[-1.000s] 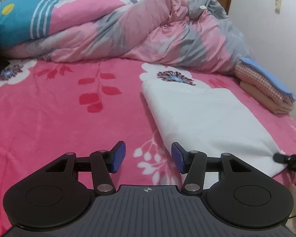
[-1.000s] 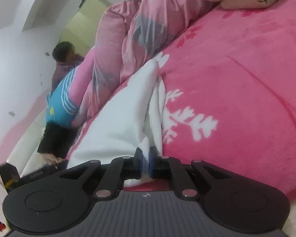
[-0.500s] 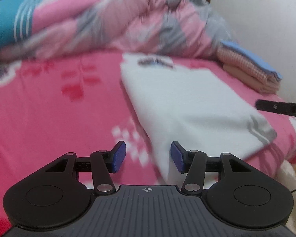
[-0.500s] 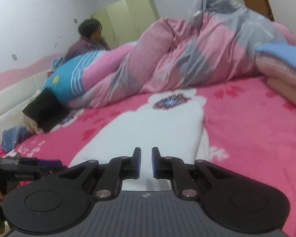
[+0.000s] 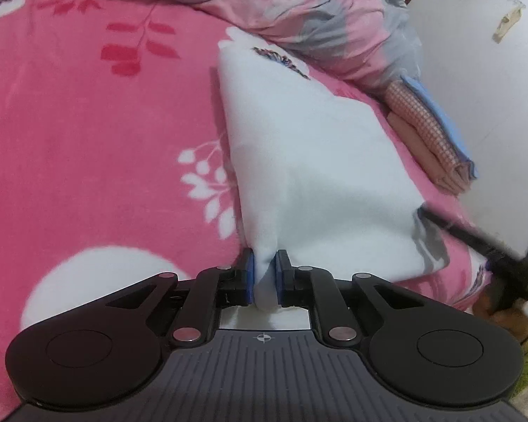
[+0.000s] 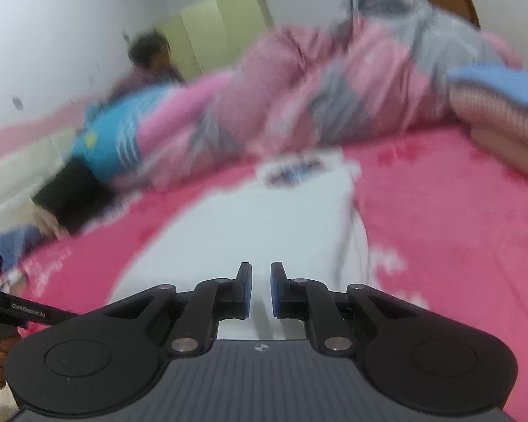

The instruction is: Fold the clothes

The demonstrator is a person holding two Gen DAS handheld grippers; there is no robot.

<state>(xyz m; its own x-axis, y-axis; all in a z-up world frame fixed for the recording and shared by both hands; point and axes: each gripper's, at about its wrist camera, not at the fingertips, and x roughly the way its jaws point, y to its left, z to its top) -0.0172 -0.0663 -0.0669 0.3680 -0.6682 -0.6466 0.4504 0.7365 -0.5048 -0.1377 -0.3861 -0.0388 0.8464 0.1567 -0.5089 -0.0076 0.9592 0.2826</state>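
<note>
My left claw (image 5: 264, 270) pinches the white cloth's (image 5: 320, 176) near corner, right claw (image 6: 261, 285) nearly closed over its near edge, grip unclear; guessing mid-fold, next lift evenly.

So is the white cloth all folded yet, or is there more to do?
Partly. The white cloth already lies as a long folded strip on the pink bed. The left gripper is pinching its near corner. The right gripper hangs over the cloth, jaws slightly apart, holding nothing clearly. Probably one more fold is left, then stacking beside the folded pile.
</note>
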